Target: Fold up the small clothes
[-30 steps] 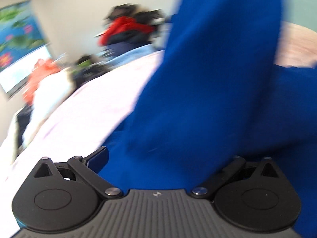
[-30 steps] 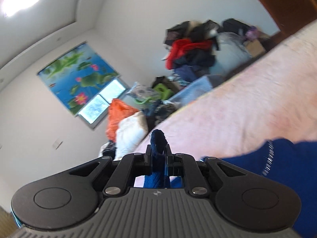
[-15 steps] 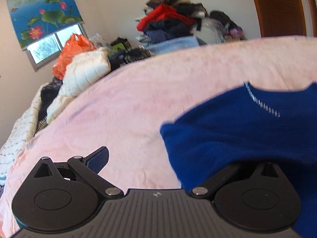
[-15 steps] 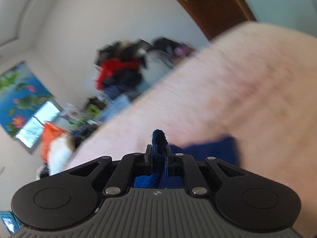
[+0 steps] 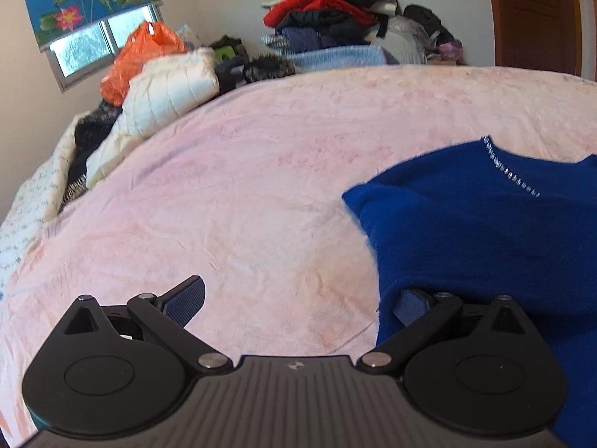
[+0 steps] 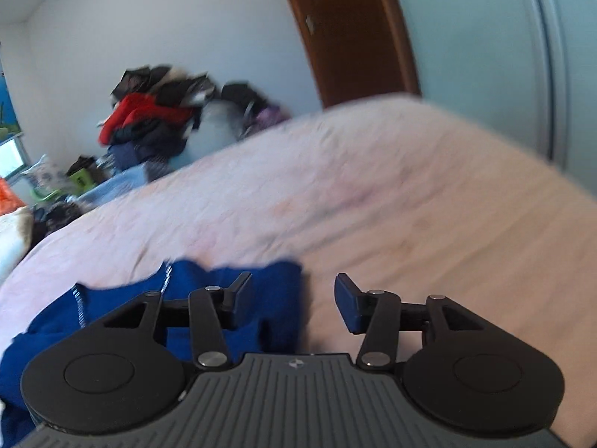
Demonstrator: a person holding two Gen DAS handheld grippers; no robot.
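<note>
Both grippers stand open over a blue top on a pink bed.

The right gripper [image 6: 294,298] has just let go: its jaws have been opening, and nothing is pinched between them now. Its left finger sits in front of the blue top [image 6: 238,298], and its right finger is over the bare pink blanket [image 6: 410,194]. The left gripper [image 5: 298,302] is wide open too, with only blanket between its fingers. Its right finger is partly hidden under the edge of the blue top [image 5: 485,231], but the jaws do not squeeze it. The top lies folded on the pink blanket [image 5: 261,186], with a line of little shiny stitches on it. Past the far edge of the blanket is a pile of clothes [image 5: 328,11] by the wall. A white puffy quilt [image 5: 168,89] and an orange bag [image 5: 141,52] sit by the blanket's left edge.
</note>
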